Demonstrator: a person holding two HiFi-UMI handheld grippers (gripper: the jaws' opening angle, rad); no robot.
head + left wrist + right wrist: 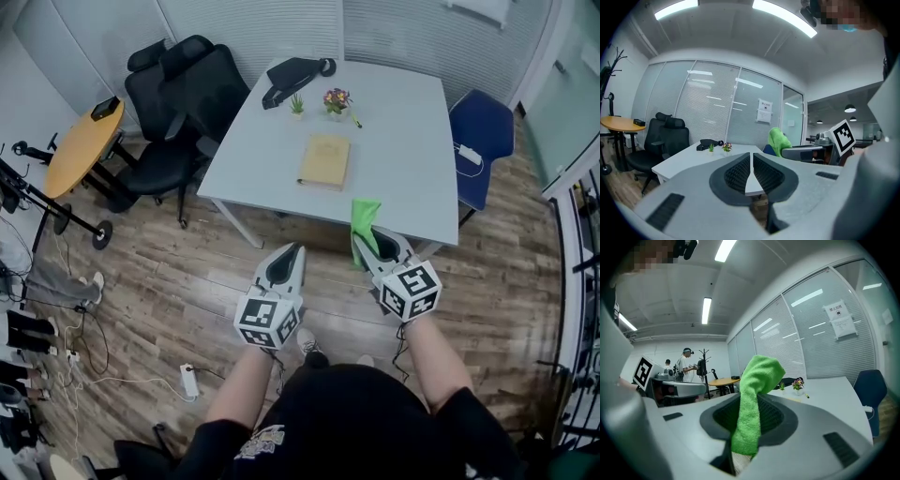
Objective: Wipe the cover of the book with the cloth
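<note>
**Fig. – Cloth clamped in R gripper; book lies apart on table**

Head view: a person stands at the near edge of a white table [412,141] w/ a gripper in each hand; both point fwd toward it, roughly level.

L gripper [297,249]: jaws together, pads meeting along one seam, nothing betw. them; it sits short of the table edge, above the wood floor [169,272].

R gripper [372,234]: jaws clamped on the green cloth [363,216]; the cloth is pinched partway along; its upper part rises past the tips and folds over; its lower end hangs below the jaws; in the head view it overlaps the near table edge.

Book [325,160]: tan cover, closed, flat near the table's centre; well apart from the cloth and both grippers; no contact w/ either.

Beyond the book, toward the far edge: small plant [296,104]; flowers [337,100] near it; black bag [292,75] at the edge itself.

Surroundings: black chair [178,103] at the table's left; blue chair [483,141] at its right; round table [84,145] further left; power strip [188,380] and cables on the floor.

R gripper view: two people [686,364] in the backgd beside a coat stand [704,363]. L gripper view: R gripper w/ cloth shows at right.
</note>
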